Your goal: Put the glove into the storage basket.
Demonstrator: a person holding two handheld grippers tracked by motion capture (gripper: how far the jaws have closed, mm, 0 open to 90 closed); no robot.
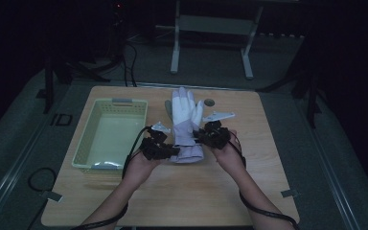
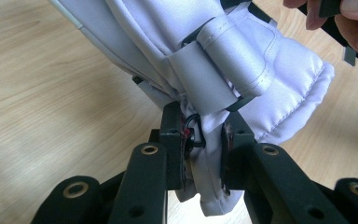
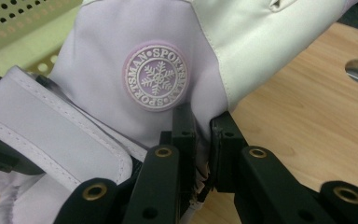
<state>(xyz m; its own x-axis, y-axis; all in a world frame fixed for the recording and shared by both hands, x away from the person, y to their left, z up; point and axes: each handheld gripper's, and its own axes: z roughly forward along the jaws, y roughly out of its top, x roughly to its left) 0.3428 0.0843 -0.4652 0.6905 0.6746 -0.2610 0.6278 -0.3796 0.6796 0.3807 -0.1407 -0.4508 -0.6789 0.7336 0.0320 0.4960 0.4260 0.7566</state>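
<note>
Left hand-held gripper [image 2: 204, 140] pinches the cuff edge of the pale lilac glove [image 1: 184, 124], and the right hand-held gripper [image 3: 203, 140] pinches the cuff's other side beneath the round snowflake badge [image 3: 155, 77]. Between them, the glove sits over the wooden surface [image 1: 182, 191], just right of the yellow basket [image 1: 84, 153].

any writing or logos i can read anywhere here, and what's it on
"SPORTSMAN · SPORTSMAN": ringed around a snowflake on the round patch sewn to the glove, read in the right gripper view.
"ID": pale letters on the dark floor left of the table, in the high view.
The basket has small labels on its rims, too small to read.
</note>
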